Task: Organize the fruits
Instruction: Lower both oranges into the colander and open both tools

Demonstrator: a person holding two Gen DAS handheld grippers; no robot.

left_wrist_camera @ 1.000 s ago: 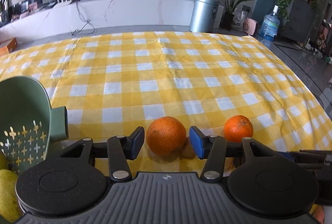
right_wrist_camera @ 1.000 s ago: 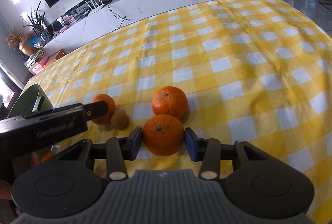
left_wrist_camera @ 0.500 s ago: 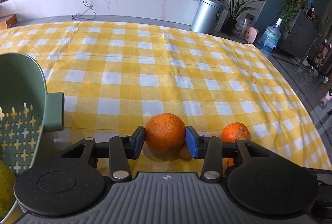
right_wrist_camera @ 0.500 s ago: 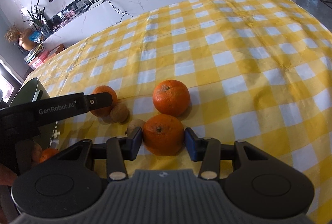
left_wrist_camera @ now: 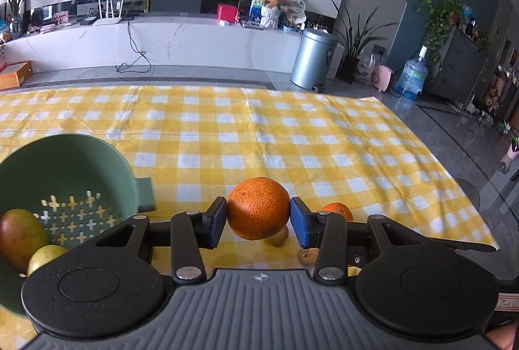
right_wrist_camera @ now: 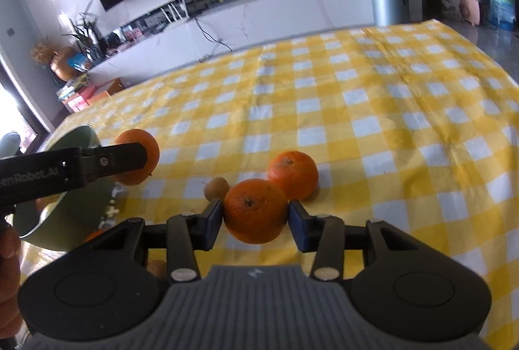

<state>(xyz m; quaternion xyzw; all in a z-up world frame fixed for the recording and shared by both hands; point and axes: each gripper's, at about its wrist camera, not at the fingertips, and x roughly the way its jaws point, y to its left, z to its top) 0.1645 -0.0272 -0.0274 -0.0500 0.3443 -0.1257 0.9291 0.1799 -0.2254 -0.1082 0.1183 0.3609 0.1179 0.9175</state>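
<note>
My left gripper point(left_wrist_camera: 258, 222) is shut on an orange point(left_wrist_camera: 258, 207) and holds it above the yellow checked cloth; the right wrist view shows this orange point(right_wrist_camera: 138, 155) lifted beside the green colander. My right gripper point(right_wrist_camera: 255, 220) is shut on a second orange point(right_wrist_camera: 254, 210), also raised off the cloth. A third orange point(right_wrist_camera: 293, 174) lies on the cloth just beyond it, seen in the left wrist view as a small orange point(left_wrist_camera: 337, 211). The green colander point(left_wrist_camera: 65, 165) at the left holds a reddish mango point(left_wrist_camera: 19, 238) and a pale pear point(left_wrist_camera: 45, 256).
Small brown kiwis lie on the cloth: one kiwi point(right_wrist_camera: 216, 188) beside the oranges, another kiwi point(left_wrist_camera: 278, 236) under the left jaws. A walnut-like nut point(left_wrist_camera: 308, 254) lies close by. A hand point(right_wrist_camera: 9, 282) shows at the left edge. The cloth point(left_wrist_camera: 259, 136) stretches far ahead.
The left jaws closed onto the orange and lifted it off the cloth toward the colander. The right gripper, holding its orange, rose slightly and tilted its view upward.
</note>
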